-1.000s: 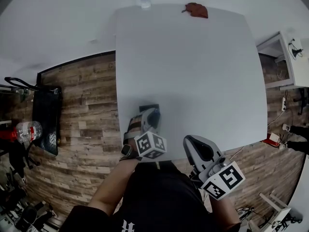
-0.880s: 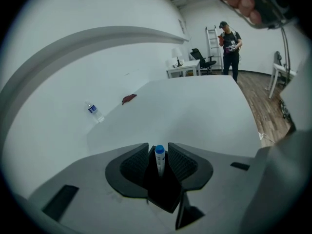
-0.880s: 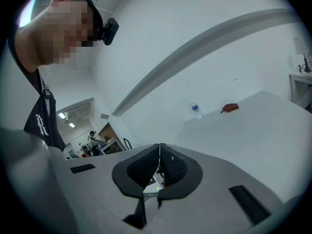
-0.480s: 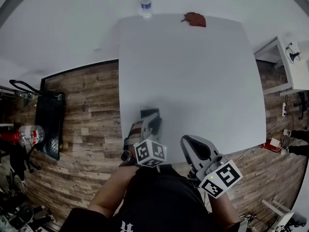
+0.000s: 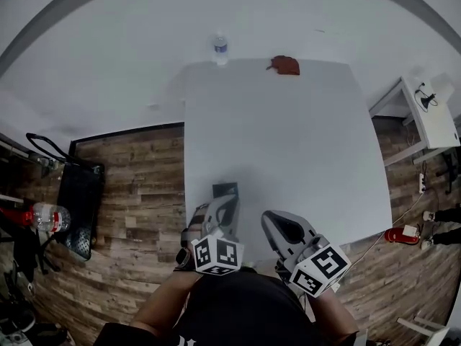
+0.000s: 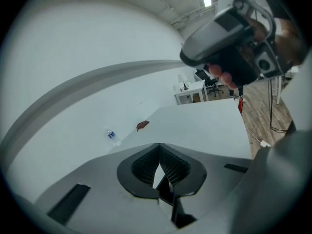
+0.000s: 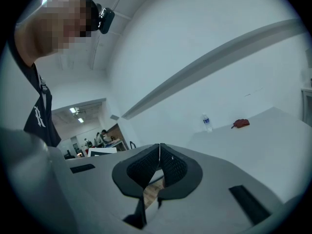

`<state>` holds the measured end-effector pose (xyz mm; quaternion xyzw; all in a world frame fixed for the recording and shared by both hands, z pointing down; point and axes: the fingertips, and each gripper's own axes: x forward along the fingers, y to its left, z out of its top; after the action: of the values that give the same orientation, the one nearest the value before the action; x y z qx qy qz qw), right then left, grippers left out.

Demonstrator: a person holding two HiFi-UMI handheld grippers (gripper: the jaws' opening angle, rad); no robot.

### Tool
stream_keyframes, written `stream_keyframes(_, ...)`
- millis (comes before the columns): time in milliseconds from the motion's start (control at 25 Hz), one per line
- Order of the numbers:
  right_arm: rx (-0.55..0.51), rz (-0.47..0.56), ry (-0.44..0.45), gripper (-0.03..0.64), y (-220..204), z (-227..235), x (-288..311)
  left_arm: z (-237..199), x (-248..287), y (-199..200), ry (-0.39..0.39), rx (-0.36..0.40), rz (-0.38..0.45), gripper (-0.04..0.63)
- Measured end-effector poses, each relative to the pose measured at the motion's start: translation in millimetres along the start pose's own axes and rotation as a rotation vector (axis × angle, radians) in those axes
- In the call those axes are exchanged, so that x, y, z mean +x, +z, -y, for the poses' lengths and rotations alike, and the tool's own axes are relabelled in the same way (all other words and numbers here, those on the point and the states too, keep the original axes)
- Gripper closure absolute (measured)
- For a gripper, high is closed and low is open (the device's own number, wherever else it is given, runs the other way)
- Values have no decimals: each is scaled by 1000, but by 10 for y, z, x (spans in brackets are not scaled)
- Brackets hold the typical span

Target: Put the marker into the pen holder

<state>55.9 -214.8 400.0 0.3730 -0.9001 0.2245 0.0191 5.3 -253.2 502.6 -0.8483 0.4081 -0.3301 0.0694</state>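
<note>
A small dark square holder (image 5: pixel 225 190) stands on the white table (image 5: pixel 288 135) near its front edge. My left gripper (image 5: pixel 224 203) sits just behind it, jaws shut. In the left gripper view the tips (image 6: pixel 159 145) meet with nothing between them. My right gripper (image 5: pixel 278 223) hangs over the front edge to the right. Its jaws (image 7: pixel 160 145) are shut and empty too. That gripper and the hand on it (image 6: pixel 234 38) show at the upper right of the left gripper view. I see no marker in any view.
A water bottle (image 5: pixel 220 48) stands at the table's far edge, with a red-brown crumpled object (image 5: pixel 286 65) to its right. A dark bag (image 5: pixel 78 200) lies on the wooden floor to the left. A white side table (image 5: pixel 432 114) is at the right.
The head view has tipped up and drawn back, so the table shows lower and smaller. Both grippers stay at the front edge, the left one still just behind the dark holder.
</note>
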Motion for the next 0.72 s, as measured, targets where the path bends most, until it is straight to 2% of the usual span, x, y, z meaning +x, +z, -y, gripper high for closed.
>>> stream_keyframes(120, -24, 9, 15, 601, 41, -77, 8, -59, -173, 92, 3, -55, 39, 589)
stream_keyframes(360, -65, 18, 36, 601, 64, -229, -18, -96, -588, 268, -71, -307, 140, 589)
stream_keyframes(720, -111, 35, 72, 601, 141, -438, -5, -196, -1032, 588, -68, -394, 261, 589)
